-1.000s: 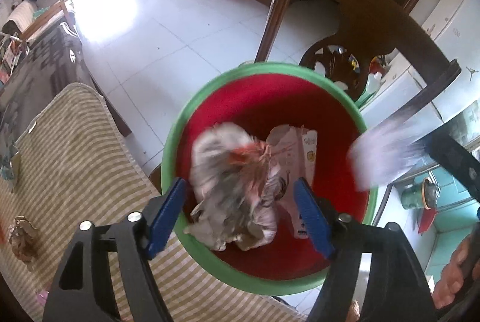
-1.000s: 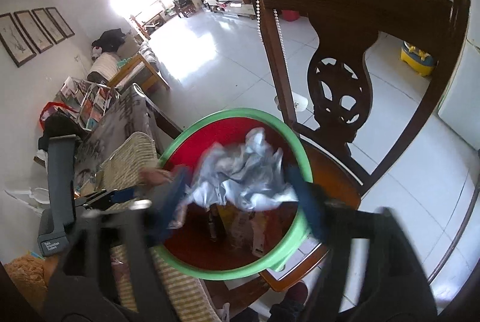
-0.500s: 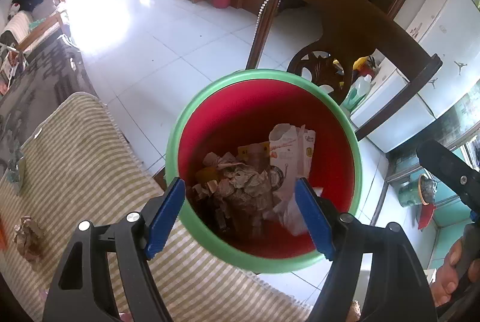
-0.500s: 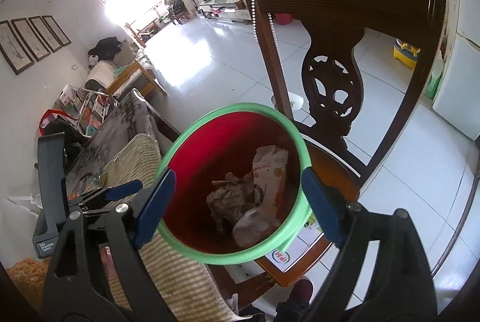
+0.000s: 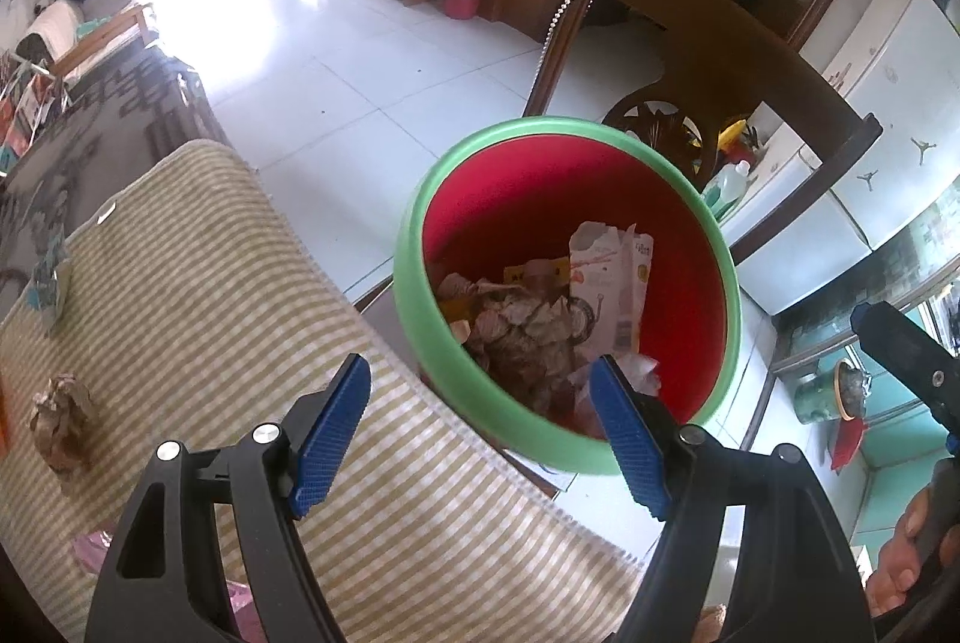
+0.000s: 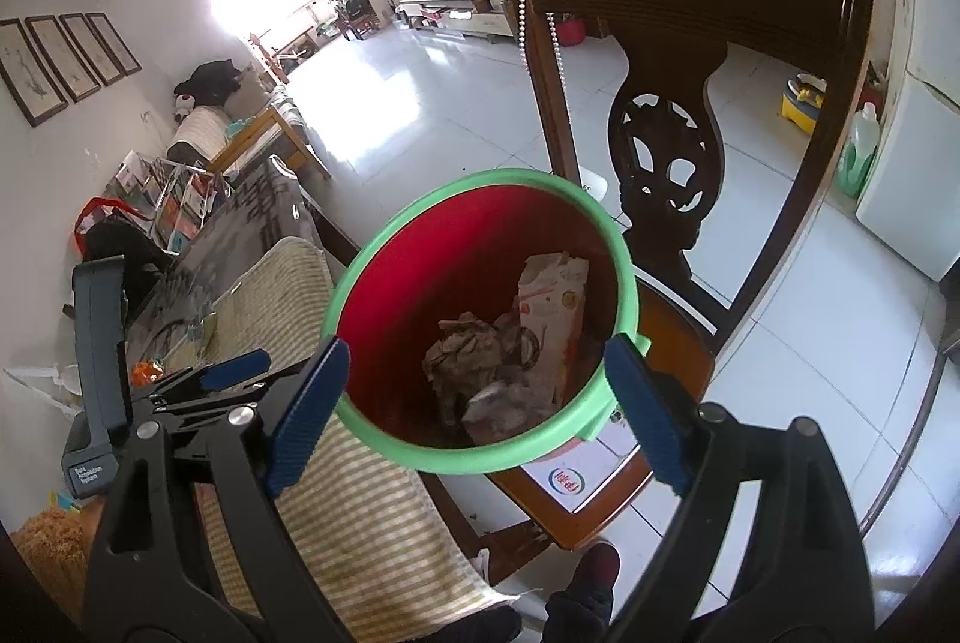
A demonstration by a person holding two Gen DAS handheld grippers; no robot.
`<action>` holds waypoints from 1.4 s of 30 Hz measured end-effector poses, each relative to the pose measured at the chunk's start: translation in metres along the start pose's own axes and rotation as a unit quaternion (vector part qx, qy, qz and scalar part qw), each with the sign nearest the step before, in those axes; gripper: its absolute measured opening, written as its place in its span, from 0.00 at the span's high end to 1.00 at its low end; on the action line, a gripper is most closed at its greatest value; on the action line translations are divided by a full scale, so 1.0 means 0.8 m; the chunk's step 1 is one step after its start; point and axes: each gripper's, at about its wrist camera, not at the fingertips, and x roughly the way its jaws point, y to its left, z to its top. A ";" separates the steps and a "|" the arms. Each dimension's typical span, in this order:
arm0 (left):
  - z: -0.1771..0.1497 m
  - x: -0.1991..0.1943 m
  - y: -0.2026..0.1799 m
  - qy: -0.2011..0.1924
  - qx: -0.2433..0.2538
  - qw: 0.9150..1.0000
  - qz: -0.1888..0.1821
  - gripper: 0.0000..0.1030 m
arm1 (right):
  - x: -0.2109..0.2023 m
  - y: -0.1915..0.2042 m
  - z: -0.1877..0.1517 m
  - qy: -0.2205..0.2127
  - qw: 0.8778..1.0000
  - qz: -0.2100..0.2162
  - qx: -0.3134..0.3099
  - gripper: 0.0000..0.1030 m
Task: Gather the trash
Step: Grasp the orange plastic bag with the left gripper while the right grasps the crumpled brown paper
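1. Left gripper (image 5: 480, 424): jaws spread wide, nothing between them. It hangs over the edge of the desk (image 5: 180, 283) nearest the bin, pointed down at the bin's near rim.
2. Right gripper (image 6: 474, 406): jaws also spread wide, nothing held. It hangs above the bin; the blue pads (image 6: 309, 406) sit either side of the rim in view, with no visible contact.
3. Bin (image 5: 414, 247): red inside, green rim, standing on a wooden chair (image 6: 690, 13) just beside the desk edge. A bead string (image 6: 555, 37) hangs from the chair back's post, behind the bin.
4. In the bin: crumpled brown paper (image 6: 462, 349), a white printed carton (image 6: 555, 307) upright against the wall on the chair-back side, and a pale crumpled wrapper (image 6: 495, 406) towards the near rim.
5. The desk is covered with a striped cloth. On it, well away from the bin: one crumpled brown paper ball (image 5: 63, 418) near the left edge of the left wrist view. A small bluish packet (image 5: 51, 277) lies at the cloth's far-left edge; can't tell what it is.
6. A pink scrap (image 5: 90, 544) shows on the cloth beside the left gripper's body, partly hidden.
7. A sheet with a round logo (image 6: 570, 475) lies on the chair seat under the bin.
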 end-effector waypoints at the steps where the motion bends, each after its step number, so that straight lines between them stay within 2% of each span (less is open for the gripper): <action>1: -0.002 -0.002 0.003 -0.001 -0.001 1.000 -0.001 0.30 | 0.000 0.005 -0.002 0.000 1.000 0.000 -0.002 0.17; 5: -0.017 -0.017 0.028 -0.010 -0.009 1.000 -0.003 0.30 | 0.007 0.036 -0.010 0.004 1.000 0.005 -0.013 0.17; 8: -0.030 -0.035 0.061 -0.021 -0.020 1.000 0.008 0.30 | 0.017 0.073 -0.019 0.013 0.999 0.014 -0.030 0.17; 14: -0.062 -0.087 0.171 -0.046 -0.084 0.994 0.050 0.30 | 0.048 0.172 -0.043 0.042 0.995 0.048 -0.082 0.17; 18: -0.095 -0.123 0.254 -0.060 -0.140 0.984 0.087 0.30 | 0.067 0.232 -0.059 0.061 0.989 0.070 -0.115 0.17; 22: -0.140 -0.158 0.340 -0.070 -0.201 0.969 0.126 0.30 | 0.093 0.293 -0.077 0.084 0.982 0.091 -0.144 0.16; 26: -0.171 -0.182 0.414 -0.076 -0.235 0.955 0.166 0.30 | 0.117 0.352 -0.102 0.109 0.973 0.108 -0.174 0.16; 30: -0.167 -0.199 0.496 -0.080 -0.250 0.943 0.205 0.30 | 0.139 0.394 -0.130 0.137 0.964 0.116 -0.195 0.15; 35: -0.133 -0.183 0.552 -0.082 -0.254 0.945 0.187 0.30 | 0.153 0.419 -0.151 0.155 0.960 0.109 -0.208 0.15; 39: -0.110 -0.123 0.581 -0.047 -0.272 0.950 0.147 0.30 | 0.156 0.424 -0.150 0.153 0.961 0.094 -0.208 0.15; 42: -0.100 -0.074 0.593 -0.017 -0.293 0.946 0.138 0.30 | 0.159 0.420 -0.146 0.153 0.964 0.078 -0.201 0.15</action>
